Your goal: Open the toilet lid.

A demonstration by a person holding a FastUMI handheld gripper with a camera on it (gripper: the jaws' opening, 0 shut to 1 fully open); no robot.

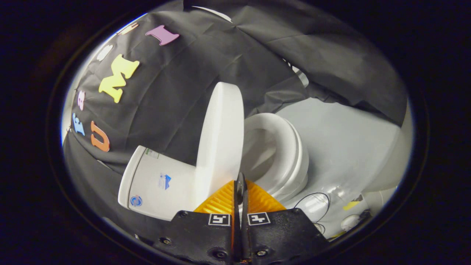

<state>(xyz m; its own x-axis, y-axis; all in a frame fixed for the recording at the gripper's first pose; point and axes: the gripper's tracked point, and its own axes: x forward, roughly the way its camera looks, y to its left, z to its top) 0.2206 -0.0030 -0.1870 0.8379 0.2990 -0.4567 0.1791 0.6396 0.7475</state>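
The gripper point(241, 184) points forward, its orange fingers point(220, 200) pressed together.

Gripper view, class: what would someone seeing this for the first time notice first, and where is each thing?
The white toilet lid catches the eye first: it stands raised, nearly upright, just ahead of the gripper. Beside it lies the open seat ring over the bowl, with the cistern on the lid's other side. The gripper's orange jaws are closed together, their tips at the lid's lower edge; whether they pinch it cannot be told.
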